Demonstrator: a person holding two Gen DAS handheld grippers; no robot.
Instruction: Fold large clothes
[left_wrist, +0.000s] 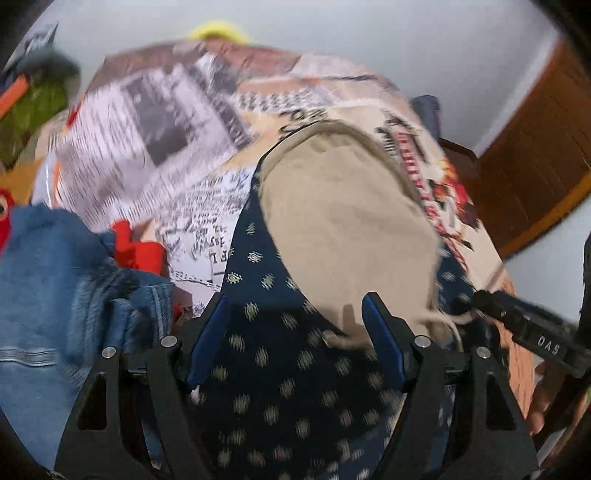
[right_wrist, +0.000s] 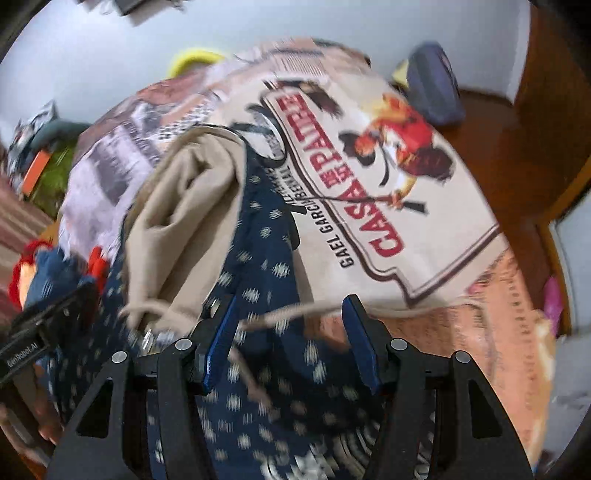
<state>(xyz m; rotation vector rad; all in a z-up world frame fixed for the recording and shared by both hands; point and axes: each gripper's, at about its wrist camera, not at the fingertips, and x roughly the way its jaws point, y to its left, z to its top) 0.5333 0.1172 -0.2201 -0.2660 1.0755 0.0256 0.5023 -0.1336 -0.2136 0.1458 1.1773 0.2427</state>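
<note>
A navy garment with pale dots (left_wrist: 280, 369) lies on a printed sheet, with beige drawstring trousers (left_wrist: 343, 218) folded on top of it. My left gripper (left_wrist: 295, 332) is open, its blue pads on either side of the navy cloth and the beige edge. My right gripper (right_wrist: 290, 332) is open above the navy garment (right_wrist: 258, 280), with a beige drawstring (right_wrist: 291, 314) running between its fingers. The beige trousers (right_wrist: 184, 221) lie to its left. The right gripper's body shows at the right in the left wrist view (left_wrist: 532, 332); the left one shows at the left in the right wrist view (right_wrist: 48, 325).
A printed sheet (right_wrist: 406, 221) with newspaper patterns and a "CASA" poster print covers the surface. Blue jeans (left_wrist: 55, 295) and red cloth (left_wrist: 136, 251) lie at the left. A dark blue cap (right_wrist: 432, 85) sits at the far right edge. Brown wooden furniture (left_wrist: 535, 155) stands right.
</note>
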